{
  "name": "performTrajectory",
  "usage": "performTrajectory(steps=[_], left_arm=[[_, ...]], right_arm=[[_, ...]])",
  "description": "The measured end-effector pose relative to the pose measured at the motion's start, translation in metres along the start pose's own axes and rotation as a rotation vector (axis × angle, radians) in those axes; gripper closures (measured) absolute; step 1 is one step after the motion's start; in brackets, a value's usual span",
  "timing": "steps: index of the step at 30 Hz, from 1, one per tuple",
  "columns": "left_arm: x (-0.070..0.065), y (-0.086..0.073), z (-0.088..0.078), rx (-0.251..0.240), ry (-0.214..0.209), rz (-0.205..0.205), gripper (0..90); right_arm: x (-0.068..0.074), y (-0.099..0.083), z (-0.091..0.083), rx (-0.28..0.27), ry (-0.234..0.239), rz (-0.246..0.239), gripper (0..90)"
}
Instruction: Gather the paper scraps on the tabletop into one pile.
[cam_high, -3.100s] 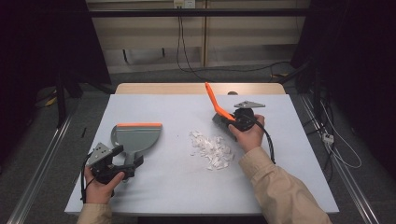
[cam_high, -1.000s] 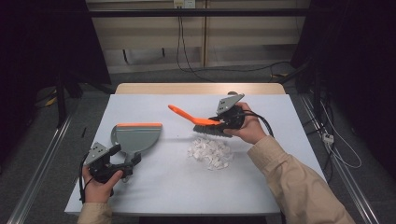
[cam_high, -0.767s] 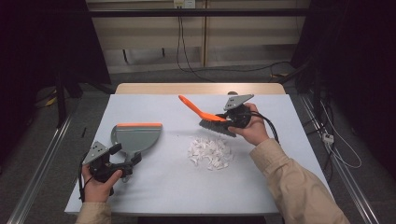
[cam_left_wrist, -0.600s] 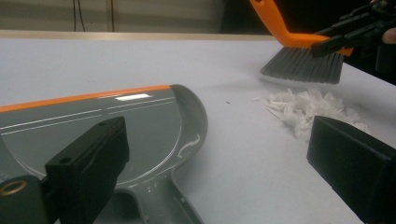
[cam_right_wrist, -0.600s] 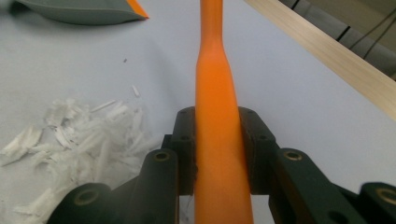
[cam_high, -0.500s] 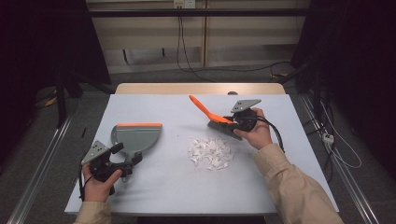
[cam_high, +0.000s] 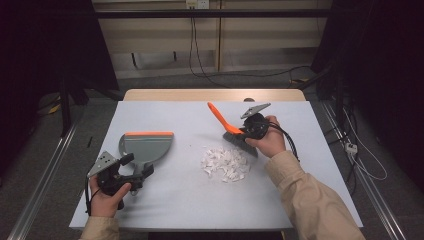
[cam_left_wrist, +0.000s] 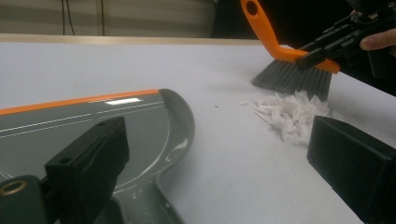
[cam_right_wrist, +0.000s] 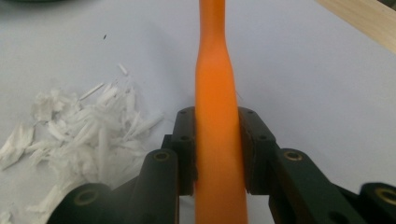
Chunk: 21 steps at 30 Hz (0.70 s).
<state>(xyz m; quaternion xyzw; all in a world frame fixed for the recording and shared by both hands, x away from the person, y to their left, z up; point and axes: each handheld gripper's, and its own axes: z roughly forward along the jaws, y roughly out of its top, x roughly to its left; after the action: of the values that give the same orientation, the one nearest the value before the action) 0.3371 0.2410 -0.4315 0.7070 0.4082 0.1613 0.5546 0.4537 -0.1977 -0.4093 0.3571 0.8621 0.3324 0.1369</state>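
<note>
- The right claw (cam_high: 248, 131) is clamped on the brush (cam_high: 226, 126), its pads tight on both sides of the orange handle, which slants up and away.
- The bristles rest on the table (cam_high: 200, 200) at the far right edge of the paper scraps (cam_high: 225, 162), a loose white heap mid-table.
- The left claw (cam_high: 135, 167) stands wide open, gripping nothing; the dustpan's handle lies between its pads.
- The dustpan (cam_high: 145, 147) sits flat, left of the scraps and apart from them, orange lip on its far edge.
</note>
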Motion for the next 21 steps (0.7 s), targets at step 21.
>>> performTrajectory(steps=[21], left_arm=[[-0.007,0.003,0.002,-0.008,-0.002,0.015,5.4]], right_arm=[[0.022,-0.032,-0.049,-0.097,-0.293,0.23,71.6]])
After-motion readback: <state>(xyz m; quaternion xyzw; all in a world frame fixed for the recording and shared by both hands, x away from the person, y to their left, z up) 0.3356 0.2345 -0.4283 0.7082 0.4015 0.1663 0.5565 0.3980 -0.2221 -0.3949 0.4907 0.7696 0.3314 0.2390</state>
